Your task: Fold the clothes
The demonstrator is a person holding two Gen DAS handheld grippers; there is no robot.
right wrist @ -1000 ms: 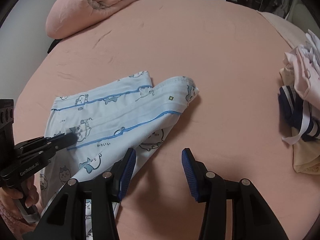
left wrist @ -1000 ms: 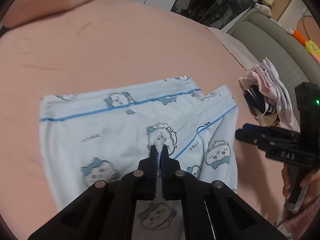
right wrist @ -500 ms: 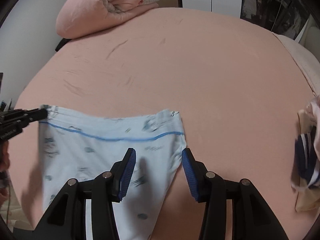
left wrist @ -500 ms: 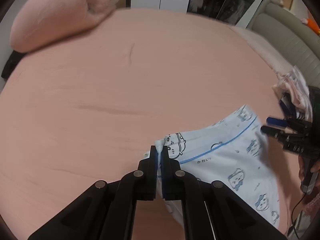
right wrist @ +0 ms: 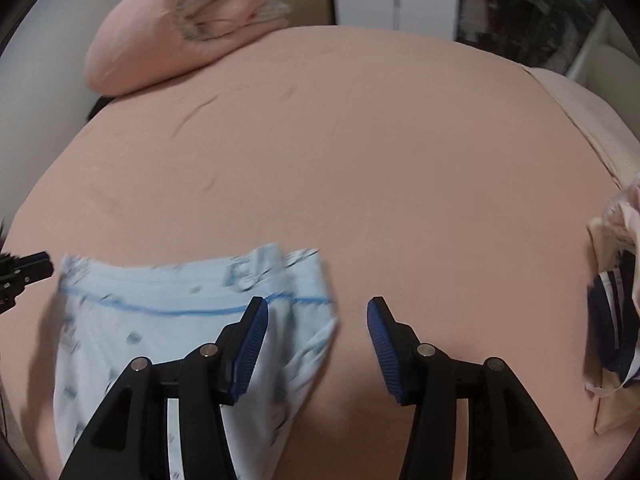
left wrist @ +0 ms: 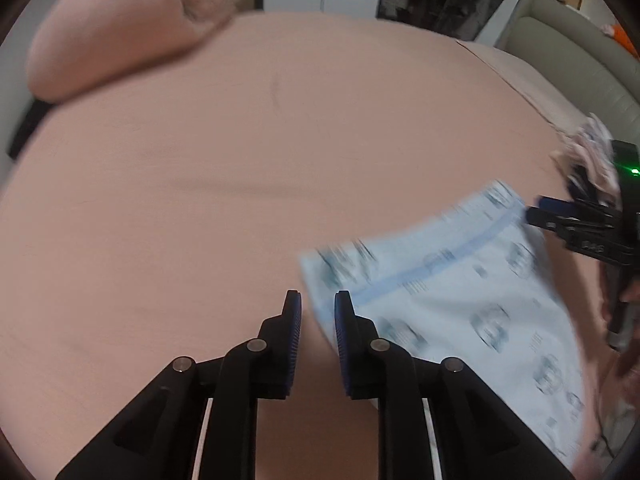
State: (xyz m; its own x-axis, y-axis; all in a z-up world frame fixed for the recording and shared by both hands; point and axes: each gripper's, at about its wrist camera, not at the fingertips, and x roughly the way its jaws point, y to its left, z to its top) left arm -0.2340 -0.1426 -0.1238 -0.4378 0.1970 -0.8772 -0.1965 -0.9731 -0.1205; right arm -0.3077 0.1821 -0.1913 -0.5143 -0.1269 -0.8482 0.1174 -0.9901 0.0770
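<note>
A light blue garment [left wrist: 460, 304] with cartoon prints and a blue stripe lies on the pink bed [left wrist: 240, 160], motion-blurred. My left gripper [left wrist: 317, 300] is open and empty, its fingertips at the garment's left corner. In the right wrist view the garment [right wrist: 160, 320] lies at the lower left, with my open, empty right gripper [right wrist: 316, 308] over its right edge. The right gripper also shows in the left wrist view [left wrist: 576, 224] at the garment's far right corner. The left gripper's tip shows at the right wrist view's left edge [right wrist: 24, 270].
A rolled pink duvet [right wrist: 184, 20] lies at the bed's far left. A pile of other clothes [right wrist: 616, 304] sits at the right edge of the bed. A grey sofa [left wrist: 568, 52] and white cupboards stand beyond the bed.
My left gripper has opened and let go of the garment corner. The garment has dropped flat on the bed. The right gripper stays open.
</note>
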